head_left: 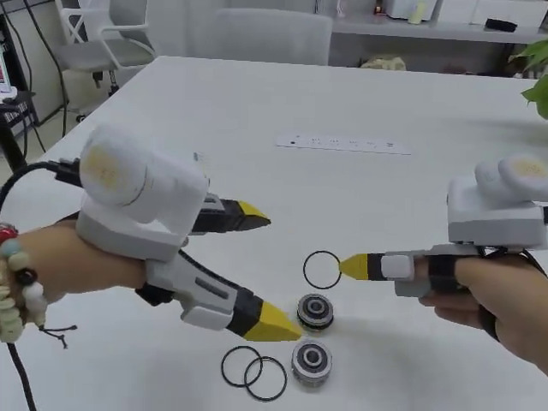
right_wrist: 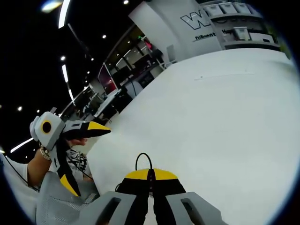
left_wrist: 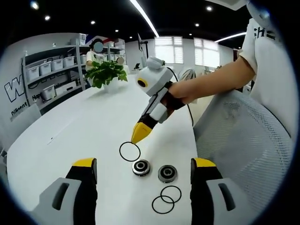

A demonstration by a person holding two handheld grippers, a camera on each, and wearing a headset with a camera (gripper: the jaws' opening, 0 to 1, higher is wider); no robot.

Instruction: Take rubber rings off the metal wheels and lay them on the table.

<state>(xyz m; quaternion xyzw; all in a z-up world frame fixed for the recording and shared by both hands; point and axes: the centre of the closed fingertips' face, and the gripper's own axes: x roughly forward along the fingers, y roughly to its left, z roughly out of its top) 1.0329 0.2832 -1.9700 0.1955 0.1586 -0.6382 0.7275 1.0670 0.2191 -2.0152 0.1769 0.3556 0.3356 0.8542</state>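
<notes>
On a smooth white surface, two metal wheels lie flat side by side, almost touching. They are small round discs with dark centres and shiny ribbed rims.

Three thin black rubber rings can be counted. Two loose rings lie flat and overlapping on the surface just beside the wheels, on the person's left in the head view. The third ring is off the wheels and just beyond them, pinched at its edge by the right gripper, whose jaws are pressed together on it. Whether this ring touches the surface cannot be told. In the right gripper view its narrow arc rises from between the clamped yellow tips.

Left of the wheels hovers the left gripper, its two jaws wide apart and holding nothing, the lower yellow tip just beside the farther wheel. From the left gripper view the wheels sit between its spread jaws, with the held ring beyond them.

Both grippers — white and grey plastic bodies, black jaws ending in pointed yellow tips — are carried one in each hand. A bead bracelet circles the left wrist. A flat white power strip lies well beyond the wheels, toward the far side of the surface.
</notes>
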